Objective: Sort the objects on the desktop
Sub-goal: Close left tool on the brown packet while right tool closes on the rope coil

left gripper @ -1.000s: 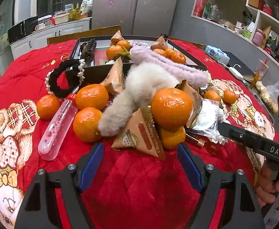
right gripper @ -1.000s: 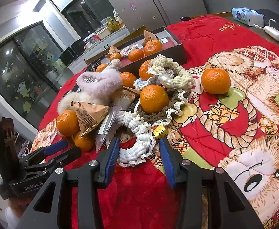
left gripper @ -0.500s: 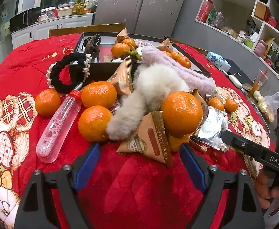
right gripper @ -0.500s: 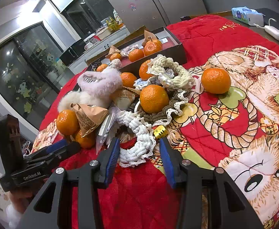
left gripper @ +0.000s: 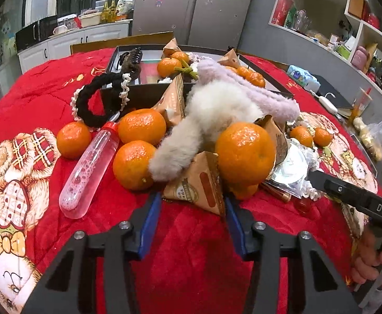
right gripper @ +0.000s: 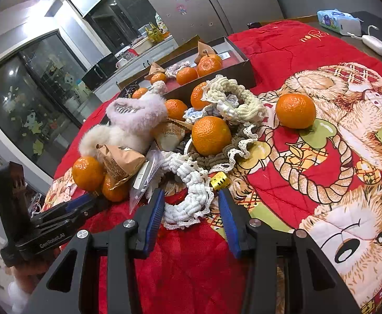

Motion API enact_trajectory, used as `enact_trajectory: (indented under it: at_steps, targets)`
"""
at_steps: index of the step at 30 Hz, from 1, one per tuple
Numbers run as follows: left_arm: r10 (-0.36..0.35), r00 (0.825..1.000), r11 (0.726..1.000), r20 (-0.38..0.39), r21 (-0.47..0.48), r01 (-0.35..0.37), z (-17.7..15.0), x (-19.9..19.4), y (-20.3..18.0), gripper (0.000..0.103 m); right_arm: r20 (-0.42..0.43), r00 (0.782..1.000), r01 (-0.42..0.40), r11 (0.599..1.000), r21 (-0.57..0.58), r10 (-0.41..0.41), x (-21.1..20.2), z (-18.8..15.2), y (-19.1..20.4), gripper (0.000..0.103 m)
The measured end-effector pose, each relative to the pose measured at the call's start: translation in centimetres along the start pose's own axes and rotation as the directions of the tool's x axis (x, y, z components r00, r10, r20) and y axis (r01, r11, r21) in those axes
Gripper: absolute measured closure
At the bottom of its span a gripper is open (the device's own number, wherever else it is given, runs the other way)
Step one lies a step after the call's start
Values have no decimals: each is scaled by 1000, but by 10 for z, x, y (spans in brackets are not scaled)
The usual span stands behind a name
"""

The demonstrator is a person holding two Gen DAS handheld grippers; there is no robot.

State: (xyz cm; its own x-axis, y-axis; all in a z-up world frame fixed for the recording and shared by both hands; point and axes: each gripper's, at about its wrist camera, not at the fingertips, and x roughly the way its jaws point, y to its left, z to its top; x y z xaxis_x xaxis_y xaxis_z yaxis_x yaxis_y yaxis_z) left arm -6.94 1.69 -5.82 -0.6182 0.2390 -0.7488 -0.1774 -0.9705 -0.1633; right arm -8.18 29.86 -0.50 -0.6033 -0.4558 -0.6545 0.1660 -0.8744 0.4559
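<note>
Brown paper snack packet [left gripper: 200, 185] sits right between the left gripper [left gripper: 193, 209] jaws, not yet pinched.
Its 2 blue fingers [left gripper: 149, 225] flank the packet's near corners, spread apart; a tangerine [left gripper: 244, 151] leans on it. Right gripper [right gripper: 191, 209], jaws likewise parted, straddles the white crochet scrunchie [right gripper: 188, 198] on the red quilt [right gripper: 282, 47].

A snack packet [left gripper: 198, 185] lies before the tangerine [left gripper: 244, 151]; the tray [left gripper: 144, 95] sits behind the pile.
</note>
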Motion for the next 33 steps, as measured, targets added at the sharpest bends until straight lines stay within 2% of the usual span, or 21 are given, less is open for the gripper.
enact_trajectory:
  at_steps: [4,6,10,12,13,14,33]
  targets:
    - [-7,1000,1000,2,-14,7,0,1,1,54,0,1000,4,1000,-3,-4,0,0,1,61]
    - [-1,1000,1000,4,-10,1,0,0,1,58,0,1000,6,1000,-5,-6,0,0,1,61]
    - [4,1000,1000,7,-16,-4,2,1,1,66,7,1000,28,1000,-6,-28,-2,-1,2,72]
    - [-16,1000,1000,3,-25,16,2,1,2,91,13,999,41,999,-4,-41,-4,-1,2,77]
    - [-15,1000,999,5,-38,15,1,1,2,91,13,999,45,999,-4,-45,-4,-1,2,88]
    - [-7,1000,999,3,-34,7,1,1,1,91,11,999,47,999,-4,-47,-4,-2,2,90]
    - [-5,998,1000,65,-25,7,-12,-31,1,95,80,996,32,998,-46,-28,-29,-5,25,92]
